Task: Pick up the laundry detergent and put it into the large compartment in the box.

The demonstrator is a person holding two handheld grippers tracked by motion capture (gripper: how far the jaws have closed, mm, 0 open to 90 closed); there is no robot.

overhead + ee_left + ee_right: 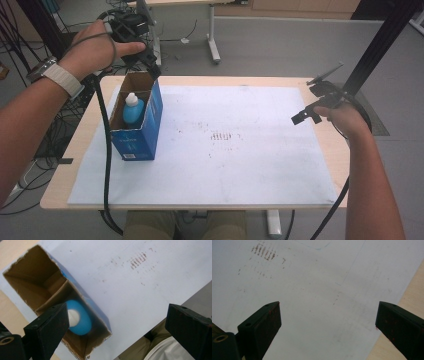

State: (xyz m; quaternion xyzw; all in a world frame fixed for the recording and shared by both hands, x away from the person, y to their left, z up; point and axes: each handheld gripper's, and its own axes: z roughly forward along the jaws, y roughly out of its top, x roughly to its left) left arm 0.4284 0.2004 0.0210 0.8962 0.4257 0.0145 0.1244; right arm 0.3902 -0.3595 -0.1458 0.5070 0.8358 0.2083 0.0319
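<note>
Bottle (133, 109) | blue body, white cap | upright inside blue carton (142, 131)

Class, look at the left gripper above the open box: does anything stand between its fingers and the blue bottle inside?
Nothing visible does. The left gripper hangs open above the blue box, whose top is open, and the blue bottle stands upright in its near compartment, cap exposed. The cardboard walls hem it in closely, though.

You won't read anything here: the print on the blue cardboard box (136, 142) is way too blurry.
</note>
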